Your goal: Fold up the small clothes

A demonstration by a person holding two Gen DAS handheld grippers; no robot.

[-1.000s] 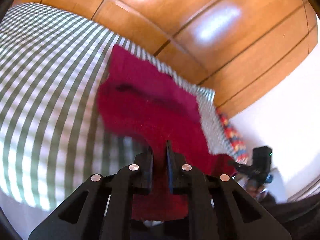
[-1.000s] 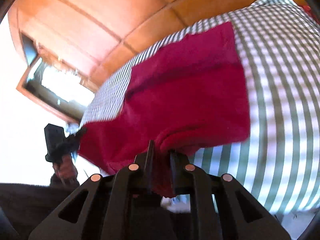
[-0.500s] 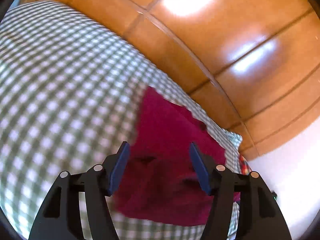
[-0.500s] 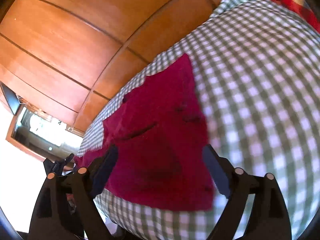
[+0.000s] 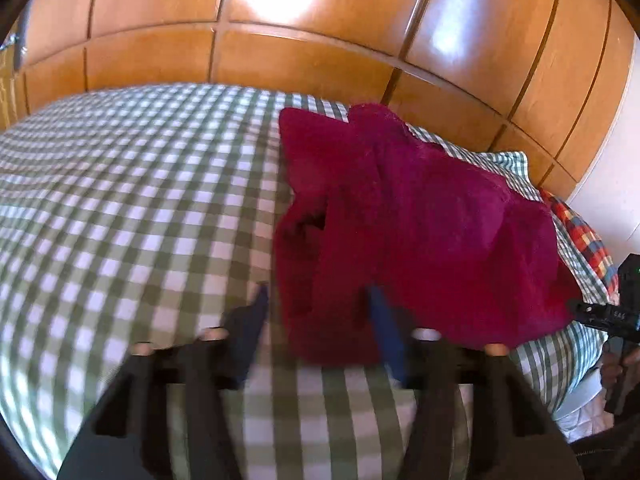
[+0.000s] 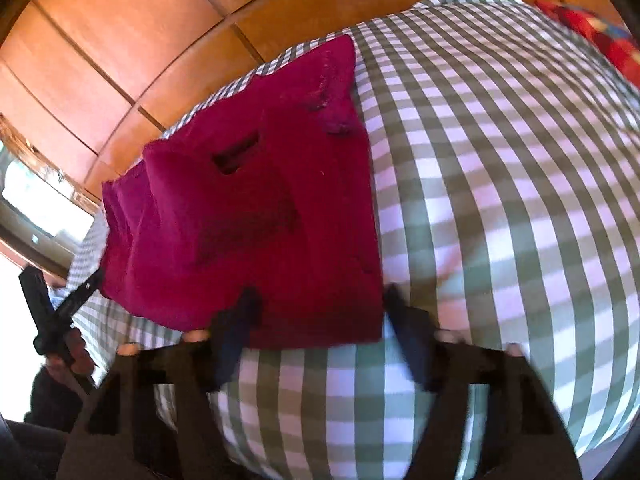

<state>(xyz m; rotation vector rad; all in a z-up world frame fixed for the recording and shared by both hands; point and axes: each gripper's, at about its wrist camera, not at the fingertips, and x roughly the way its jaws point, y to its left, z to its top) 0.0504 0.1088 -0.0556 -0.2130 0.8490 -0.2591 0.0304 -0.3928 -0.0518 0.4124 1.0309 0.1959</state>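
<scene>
A dark red fleece garment [image 5: 420, 220] lies folded on the green-and-white checked bed cover [image 5: 120, 200], crumpled towards its far end. My left gripper [image 5: 318, 310] hangs low over the garment's near left corner. Its jaws are closing, with the cloth's edge between the blue pads and a gap still showing. In the right wrist view the garment [image 6: 260, 220] lies flatter, with a small slit near its far end. My right gripper [image 6: 320, 308] straddles the near right corner. Its jaws are closing too, and the pads are apart from the cloth.
Glossy wooden panels [image 5: 304, 32] rise behind the bed. A red, blue and yellow plaid cloth [image 5: 580, 232] lies at the bed's right end. A bright window [image 6: 36, 208] shows at the left of the right wrist view. Bare checked cover [image 6: 500, 200] spreads beside the garment.
A second ago both grippers were shut on the lifted garment. They let it go onto the bed and opened wide. Both have since sunk to its near edge, jaws narrower.
</scene>
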